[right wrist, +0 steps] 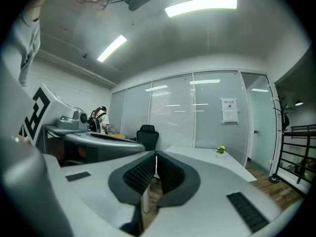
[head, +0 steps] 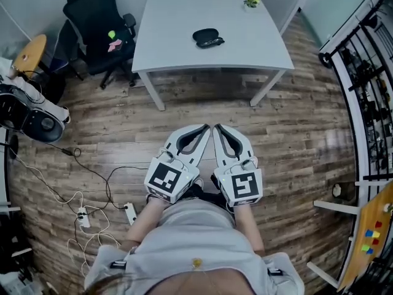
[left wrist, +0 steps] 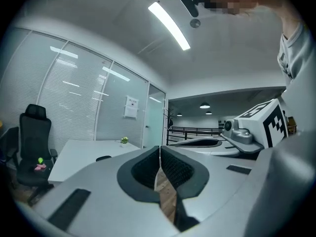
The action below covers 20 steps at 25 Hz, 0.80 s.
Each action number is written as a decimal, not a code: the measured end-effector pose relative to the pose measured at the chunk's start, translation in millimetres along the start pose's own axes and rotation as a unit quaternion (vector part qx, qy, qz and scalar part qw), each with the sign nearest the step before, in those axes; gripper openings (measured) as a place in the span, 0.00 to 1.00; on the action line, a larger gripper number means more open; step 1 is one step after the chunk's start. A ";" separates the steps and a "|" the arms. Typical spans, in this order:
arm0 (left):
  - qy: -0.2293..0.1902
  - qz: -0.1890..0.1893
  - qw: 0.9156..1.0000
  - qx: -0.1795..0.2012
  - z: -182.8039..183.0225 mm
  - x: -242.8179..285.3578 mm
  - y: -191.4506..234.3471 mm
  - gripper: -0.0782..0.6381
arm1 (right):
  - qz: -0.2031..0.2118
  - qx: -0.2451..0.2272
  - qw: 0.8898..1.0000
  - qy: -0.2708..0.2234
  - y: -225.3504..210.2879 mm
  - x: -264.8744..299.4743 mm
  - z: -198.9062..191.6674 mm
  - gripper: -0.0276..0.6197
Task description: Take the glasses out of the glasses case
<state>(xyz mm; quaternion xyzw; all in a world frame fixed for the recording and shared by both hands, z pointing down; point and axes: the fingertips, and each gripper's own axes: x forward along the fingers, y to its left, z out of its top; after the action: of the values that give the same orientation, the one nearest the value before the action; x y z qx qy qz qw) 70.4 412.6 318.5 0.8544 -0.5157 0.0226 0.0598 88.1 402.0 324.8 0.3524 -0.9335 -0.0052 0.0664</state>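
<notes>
Grey-white left gripper [head: 206, 129] and right gripper [head: 218, 129] are side by side near the person's waist, both sets of jaws pressed together on nothing. Beyond them is the brown wood-plank floor [head: 295, 140]. Head view shows the black oval glasses case [head: 207, 38] well ahead of the fingertips on the white rectangular table [head: 178, 35]. Left gripper view gives only a dark sliver of it. I can't make out the glasses.

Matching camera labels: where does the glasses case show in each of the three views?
Head view: the glasses case lies on the white table, top centre.
Left gripper view: a small dark shape on the table, left of centre, below the middle.
Right gripper view: not in it.
Shared landmark: the potted plant at the table's edge, seen in all three views.
</notes>
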 end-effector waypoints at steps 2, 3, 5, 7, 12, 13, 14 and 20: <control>-0.001 0.001 1.000 0.001 1.5 9.3 7.6 0.15 | -0.004 -0.001 1.000 0.000 -8.5 7.8 -0.4 0.07; -0.001 0.000 1.000 0.001 1.2 14.4 12.3 0.15 | -0.006 -0.001 1.000 0.001 -12.5 12.8 -1.6 0.07; 0.003 -0.003 1.000 0.000 -1.1 25.3 23.3 0.15 | -0.008 0.003 1.000 0.002 -19.6 25.0 -4.7 0.07; 0.006 -0.008 1.000 -0.004 -2.7 38.0 36.1 0.15 | -0.011 0.005 1.000 0.005 -27.9 39.9 -7.4 0.07; 0.005 -0.018 1.000 -0.010 1.3 77.0 72.6 0.15 | -0.018 -0.001 1.000 0.009 -55.0 86.0 -5.5 0.07; 0.005 -0.020 1.000 -0.011 2.7 85.4 80.2 0.15 | -0.019 -0.002 1.000 0.009 -60.6 95.9 -4.1 0.07; 0.004 -0.023 1.000 -0.012 4.3 93.6 87.9 0.15 | -0.021 -0.004 1.000 0.010 -66.0 106.0 -2.6 0.07; 0.005 -0.037 0.999 -0.012 13.7 133.6 136.2 0.15 | -0.033 -0.001 0.999 0.014 -93.9 161.5 3.7 0.07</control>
<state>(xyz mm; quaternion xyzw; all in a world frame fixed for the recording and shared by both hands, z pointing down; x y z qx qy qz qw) 12.1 230.8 329.1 0.8718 -0.4839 0.0186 0.0737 29.4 224.9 335.2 0.3833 -0.9202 -0.0037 0.0796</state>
